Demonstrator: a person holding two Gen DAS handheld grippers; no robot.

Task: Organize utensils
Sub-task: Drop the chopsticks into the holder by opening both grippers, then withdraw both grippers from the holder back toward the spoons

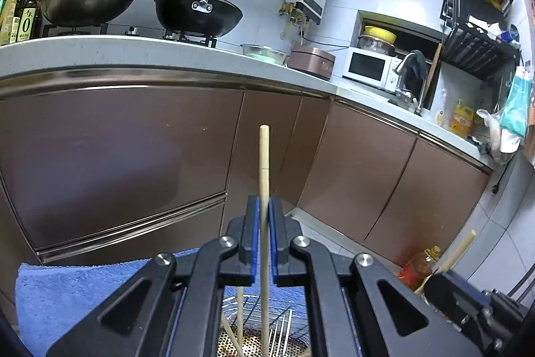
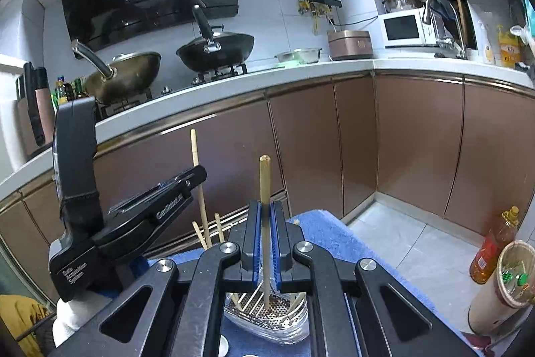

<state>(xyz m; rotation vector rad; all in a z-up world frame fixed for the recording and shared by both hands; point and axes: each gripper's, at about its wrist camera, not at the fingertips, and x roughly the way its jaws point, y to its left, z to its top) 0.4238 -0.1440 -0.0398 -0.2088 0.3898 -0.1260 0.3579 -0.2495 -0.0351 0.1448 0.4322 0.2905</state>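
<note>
My left gripper (image 1: 264, 203) is shut on a pale wooden chopstick (image 1: 264, 156) that stands upright. Its lower end reaches down into a metal utensil drainer (image 1: 284, 320) with a perforated floor, where other chopsticks (image 1: 240, 306) lean. The drainer sits on a blue towel (image 1: 67, 290). My right gripper (image 2: 265, 206) is shut on a second upright chopstick (image 2: 264, 179), whose tip rests on the floor of the same drainer (image 2: 287, 323). In the right wrist view the left gripper (image 2: 187, 179) is to the left with its chopstick (image 2: 195, 149). The right gripper (image 1: 448, 283) shows low right in the left wrist view.
Brown cabinet fronts (image 1: 117, 156) and a white counter edge (image 1: 167, 52) rise just beyond the towel. Two woks (image 2: 214, 49) sit on the stove. An oil bottle (image 2: 491, 246) and a cup-shaped container (image 2: 511, 273) stand on the floor to the right.
</note>
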